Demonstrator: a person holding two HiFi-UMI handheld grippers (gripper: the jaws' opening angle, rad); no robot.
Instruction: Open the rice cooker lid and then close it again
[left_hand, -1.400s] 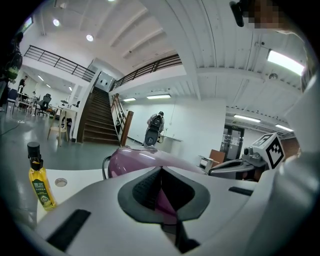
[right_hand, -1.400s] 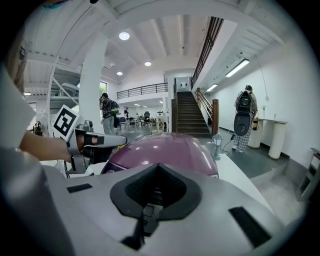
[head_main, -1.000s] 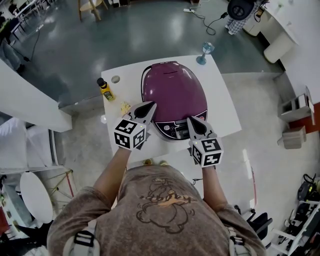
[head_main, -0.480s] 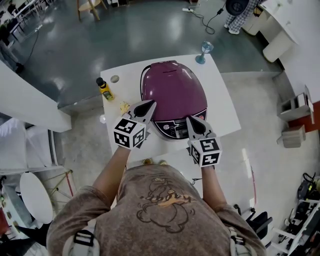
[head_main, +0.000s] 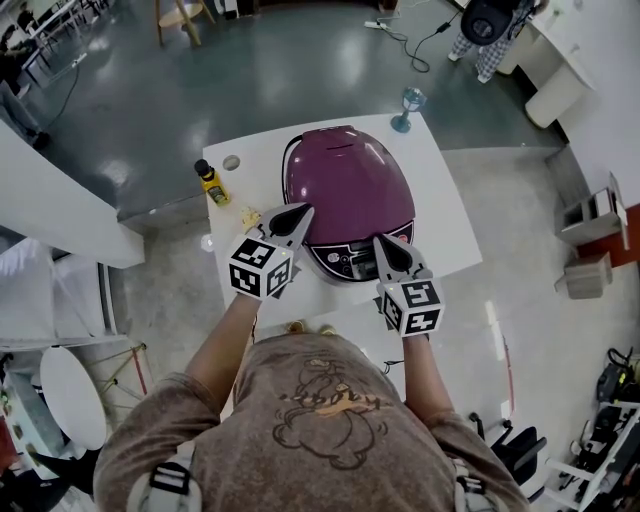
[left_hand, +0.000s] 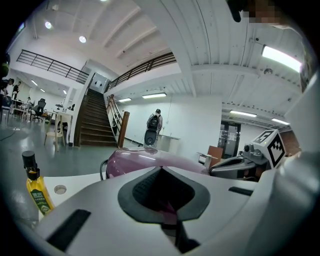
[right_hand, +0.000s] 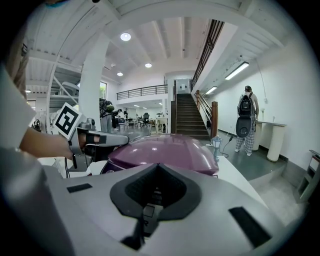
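A purple rice cooker (head_main: 345, 185) stands on a white table (head_main: 445, 230) with its lid down and its control panel (head_main: 345, 262) facing me. My left gripper (head_main: 303, 210) is shut and empty, its tip at the cooker's front left edge. On the front right, beside the panel, my right gripper (head_main: 381, 240) is also shut and empty. The left gripper view looks over the meeting jaws onto the purple lid (left_hand: 145, 160), with the right gripper (left_hand: 220, 171) off to the side. The right gripper view shows the lid (right_hand: 165, 150) and the left gripper (right_hand: 122, 141).
A yellow bottle with a black cap (head_main: 210, 182) and a small pale object (head_main: 250, 214) sit on the table's left side. A blue stemmed glass (head_main: 409, 104) stands at the far right corner. A person with a backpack (right_hand: 244, 120) stands in the room beyond.
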